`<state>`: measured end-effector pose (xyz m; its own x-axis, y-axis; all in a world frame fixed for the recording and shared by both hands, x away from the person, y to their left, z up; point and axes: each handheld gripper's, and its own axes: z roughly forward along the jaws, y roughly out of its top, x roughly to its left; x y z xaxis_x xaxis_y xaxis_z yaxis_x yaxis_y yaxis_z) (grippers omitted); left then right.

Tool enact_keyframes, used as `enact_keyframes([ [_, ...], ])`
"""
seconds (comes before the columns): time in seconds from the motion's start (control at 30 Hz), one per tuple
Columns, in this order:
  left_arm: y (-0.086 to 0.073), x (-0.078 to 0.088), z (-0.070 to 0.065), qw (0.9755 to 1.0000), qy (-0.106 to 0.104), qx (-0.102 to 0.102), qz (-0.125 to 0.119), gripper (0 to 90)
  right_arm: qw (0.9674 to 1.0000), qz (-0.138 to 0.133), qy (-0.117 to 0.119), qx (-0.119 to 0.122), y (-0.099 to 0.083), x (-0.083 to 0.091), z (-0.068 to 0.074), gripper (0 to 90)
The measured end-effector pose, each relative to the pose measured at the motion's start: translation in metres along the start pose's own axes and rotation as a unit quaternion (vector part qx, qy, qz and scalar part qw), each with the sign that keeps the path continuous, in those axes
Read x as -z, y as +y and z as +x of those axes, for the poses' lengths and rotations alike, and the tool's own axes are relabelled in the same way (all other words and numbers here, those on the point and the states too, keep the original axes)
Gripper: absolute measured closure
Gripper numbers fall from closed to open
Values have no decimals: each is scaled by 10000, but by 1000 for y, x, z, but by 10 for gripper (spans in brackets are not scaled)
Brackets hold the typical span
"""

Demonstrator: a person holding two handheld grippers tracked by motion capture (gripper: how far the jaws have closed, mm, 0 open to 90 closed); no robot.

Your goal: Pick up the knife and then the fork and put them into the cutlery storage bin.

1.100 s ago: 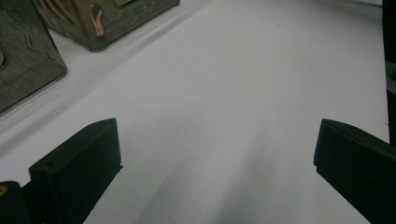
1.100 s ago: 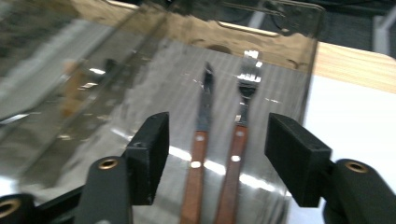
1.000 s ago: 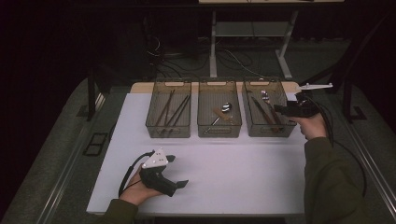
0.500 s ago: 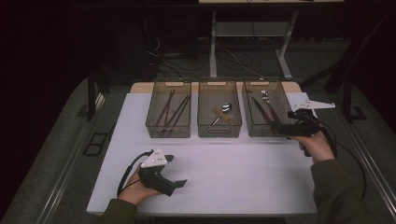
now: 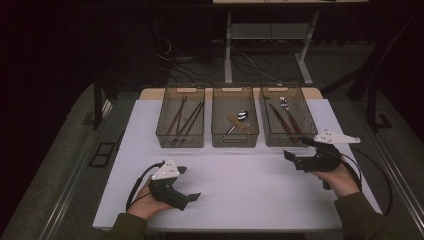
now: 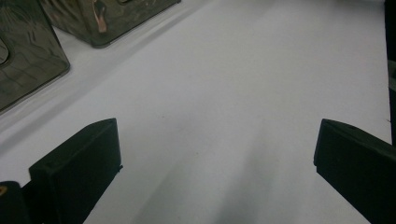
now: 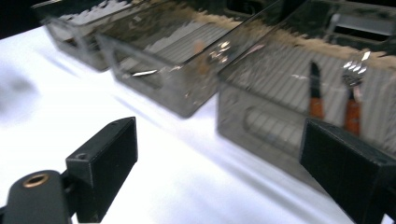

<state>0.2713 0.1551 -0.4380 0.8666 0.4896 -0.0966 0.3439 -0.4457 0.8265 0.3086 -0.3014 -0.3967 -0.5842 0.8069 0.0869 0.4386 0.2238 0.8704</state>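
Note:
Three smoky clear bins stand in a row at the back of the white table (image 5: 240,180). The left bin (image 5: 164,131) holds brown chopsticks (image 5: 184,116). A spoon (image 5: 240,116) lies in the middle bin (image 5: 235,140), and a fork (image 5: 285,106) and a knife (image 5: 278,118) with brown handles lie in the right bin (image 5: 311,120). My left gripper (image 5: 189,183) rests near the front left, open and empty (image 6: 215,158). In front of the right bin, my right gripper (image 5: 296,148) is open with nothing between its jaws (image 7: 224,158), which have just been opening.
A wooden strip runs behind the bins. Dark floor, cables and a desk frame (image 5: 227,45) lie beyond the table. A cable (image 5: 372,172) loops from the right gripper near the table's right edge.
My right gripper has drawn back from above the right bin toward the person and sunk closer to the table. The left gripper has stayed put.

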Motion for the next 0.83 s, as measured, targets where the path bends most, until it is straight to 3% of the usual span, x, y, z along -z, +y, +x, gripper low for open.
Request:
enact_keyframes([
  [0.2, 0, 0, 0, 10000, -10, -16, 10, 0, 9999, -24, 98, 100, -21, 4, 13, 113],
  [0.47, 0, 0, 0, 10000, -16, -12, -4, 0, 9998, 101, 178, -19, -45, 8, 22, 113],
  [0.83, 0, 0, 0, 10000, -22, -6, -4, 0, 9988, 359, 310, 75, -57, 5, 26, 113],
])
